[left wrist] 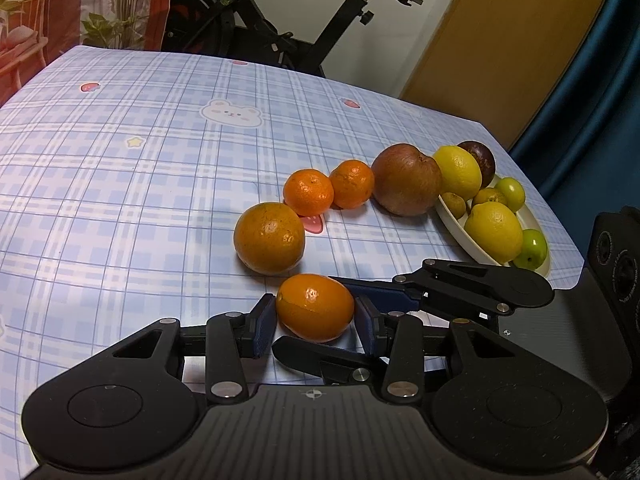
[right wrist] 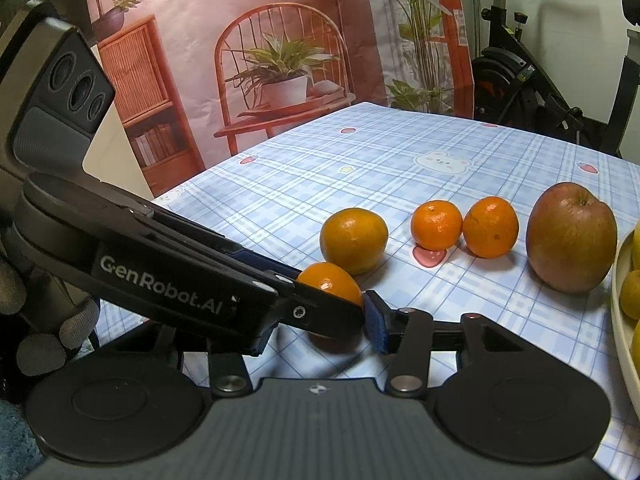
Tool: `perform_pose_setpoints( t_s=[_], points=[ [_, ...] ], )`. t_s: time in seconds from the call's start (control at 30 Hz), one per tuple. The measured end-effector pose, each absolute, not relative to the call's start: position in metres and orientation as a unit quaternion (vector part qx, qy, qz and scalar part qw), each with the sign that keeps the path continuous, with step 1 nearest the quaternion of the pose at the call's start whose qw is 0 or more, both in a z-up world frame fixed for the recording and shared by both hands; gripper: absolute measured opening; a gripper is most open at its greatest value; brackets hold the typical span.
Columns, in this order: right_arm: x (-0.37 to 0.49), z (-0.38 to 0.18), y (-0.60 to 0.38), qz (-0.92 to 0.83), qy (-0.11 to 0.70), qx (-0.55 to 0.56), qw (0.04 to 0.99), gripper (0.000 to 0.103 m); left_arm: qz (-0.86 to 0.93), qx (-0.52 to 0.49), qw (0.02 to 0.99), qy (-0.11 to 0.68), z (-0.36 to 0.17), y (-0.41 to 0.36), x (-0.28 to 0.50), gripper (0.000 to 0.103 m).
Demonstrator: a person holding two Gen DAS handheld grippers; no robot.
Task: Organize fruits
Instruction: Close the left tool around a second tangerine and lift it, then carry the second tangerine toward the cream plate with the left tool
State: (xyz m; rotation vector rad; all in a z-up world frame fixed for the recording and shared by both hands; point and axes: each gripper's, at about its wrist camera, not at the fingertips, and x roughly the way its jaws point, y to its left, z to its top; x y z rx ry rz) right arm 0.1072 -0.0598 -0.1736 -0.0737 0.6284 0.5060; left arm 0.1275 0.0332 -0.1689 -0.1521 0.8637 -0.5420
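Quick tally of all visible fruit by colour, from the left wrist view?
Orange: 4
Red-brown apple: 1
Large yellow: 2
Small yellowish: 2
Green: 2
Dark purple: 1
Total: 12

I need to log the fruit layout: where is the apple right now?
The apple sits on the tablecloth right of the two small mandarins, against the left rim of the fruit plate, beside a lemon.

Small orange (left wrist: 315, 307) on checked cloth, nearest of five oranges.
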Motion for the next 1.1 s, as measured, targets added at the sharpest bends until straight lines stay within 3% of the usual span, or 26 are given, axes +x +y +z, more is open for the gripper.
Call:
perform_pose_setpoints(
  t_s=[0.6,1.1],
  points=[
    [0.105,-0.174,-0.057,0.243,0.304,-0.042,0.920,0.048,-0.258,-0.072,0.871,0.411,-0.168,0.033,0.127,0.046],
    [0.083,-0.164,-0.085,0.220,0.246,-0.002,0.944,0.047,-0.291,-0.059,0.865,0.404,-0.146,-0.001,0.132,0.046]
  ],
)
